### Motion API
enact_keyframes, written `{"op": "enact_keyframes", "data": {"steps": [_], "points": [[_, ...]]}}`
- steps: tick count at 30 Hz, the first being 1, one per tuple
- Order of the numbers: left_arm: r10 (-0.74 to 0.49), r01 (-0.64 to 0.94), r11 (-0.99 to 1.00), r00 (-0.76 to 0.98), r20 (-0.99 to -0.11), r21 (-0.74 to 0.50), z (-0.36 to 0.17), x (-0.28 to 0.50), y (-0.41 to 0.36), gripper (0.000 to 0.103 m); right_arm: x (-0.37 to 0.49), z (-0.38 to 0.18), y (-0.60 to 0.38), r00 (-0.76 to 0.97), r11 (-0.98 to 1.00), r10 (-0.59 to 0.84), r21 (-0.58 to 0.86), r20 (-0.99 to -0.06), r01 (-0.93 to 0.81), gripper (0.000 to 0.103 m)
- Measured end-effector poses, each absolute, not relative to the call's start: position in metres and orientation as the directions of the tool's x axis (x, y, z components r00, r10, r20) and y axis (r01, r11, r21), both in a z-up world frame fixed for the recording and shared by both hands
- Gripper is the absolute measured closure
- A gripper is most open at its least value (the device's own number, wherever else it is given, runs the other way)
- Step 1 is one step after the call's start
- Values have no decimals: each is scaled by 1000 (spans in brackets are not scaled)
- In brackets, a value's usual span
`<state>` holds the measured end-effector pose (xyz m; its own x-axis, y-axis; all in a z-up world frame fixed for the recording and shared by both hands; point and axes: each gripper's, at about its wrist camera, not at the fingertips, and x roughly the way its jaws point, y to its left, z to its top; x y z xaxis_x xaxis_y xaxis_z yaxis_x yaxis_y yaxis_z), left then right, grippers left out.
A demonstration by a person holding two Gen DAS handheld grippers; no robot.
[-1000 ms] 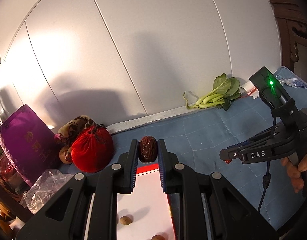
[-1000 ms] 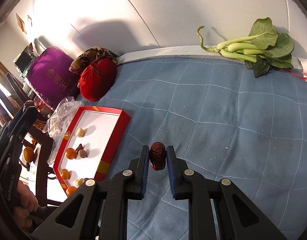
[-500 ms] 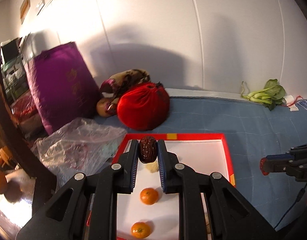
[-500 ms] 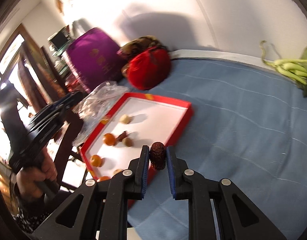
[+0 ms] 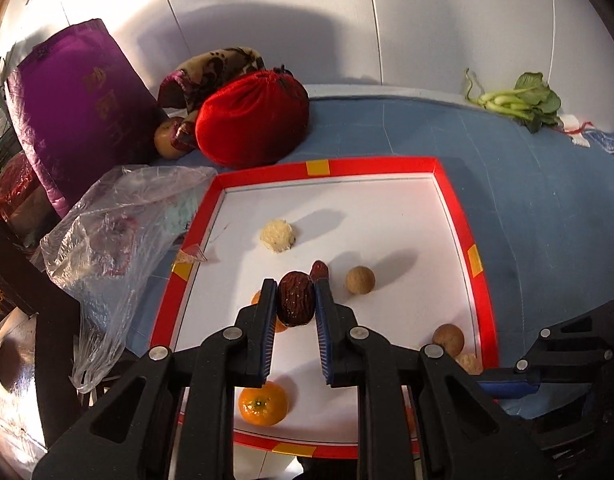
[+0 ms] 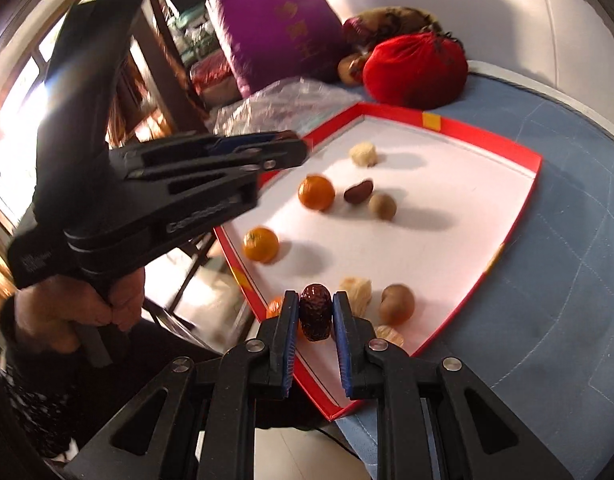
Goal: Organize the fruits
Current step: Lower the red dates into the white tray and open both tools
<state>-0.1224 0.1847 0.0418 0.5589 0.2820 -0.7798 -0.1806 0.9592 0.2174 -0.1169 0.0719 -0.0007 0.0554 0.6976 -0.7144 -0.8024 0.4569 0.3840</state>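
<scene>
A red-rimmed white tray (image 5: 455, 200) (image 6: 519, 168) lies on the blue cloth. It holds mandarins (image 5: 263, 404) (image 6: 315, 193), brown longans (image 5: 359, 279) (image 6: 382, 206), a red date (image 5: 319, 269) (image 6: 358, 191) and pale fuzzy balls (image 5: 277, 236) (image 6: 363, 153). My left gripper (image 5: 295, 300) is shut on a dark red date (image 5: 294, 298) above the tray's middle. My right gripper (image 6: 314, 314) is shut on another dark red date (image 6: 315, 312) over the tray's near corner. The left gripper also shows in the right wrist view (image 6: 295, 148).
A red velvet pouch (image 5: 253, 118), a purple bag (image 5: 79, 108) and a clear plastic bag (image 5: 119, 220) lie left of and behind the tray. Bok choy (image 5: 519, 100) lies far right on the blue cloth (image 5: 547, 200). A white wall stands behind.
Both grippers have moved toward and over the tray, each still holding its date. The left one has dropped lower over the tray's middle.
</scene>
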Motion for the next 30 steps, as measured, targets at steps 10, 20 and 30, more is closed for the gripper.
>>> {"op": "enact_keyframes", "data": {"steps": [10, 20, 30], "points": [[319, -229, 944, 464, -827, 235, 19, -117, 201, 87, -113, -9, 68, 103, 494, 673, 342, -732, -800, 86], [283, -231, 951, 381, -880, 206, -4, -120, 210, 87, -117, -9, 71, 116, 492, 666, 317, -737, -811, 86], [437, -392, 882, 475, -764, 260, 32, -122, 201, 53, -115, 17, 52, 154, 493, 712, 331, -686, -804, 64]]}}
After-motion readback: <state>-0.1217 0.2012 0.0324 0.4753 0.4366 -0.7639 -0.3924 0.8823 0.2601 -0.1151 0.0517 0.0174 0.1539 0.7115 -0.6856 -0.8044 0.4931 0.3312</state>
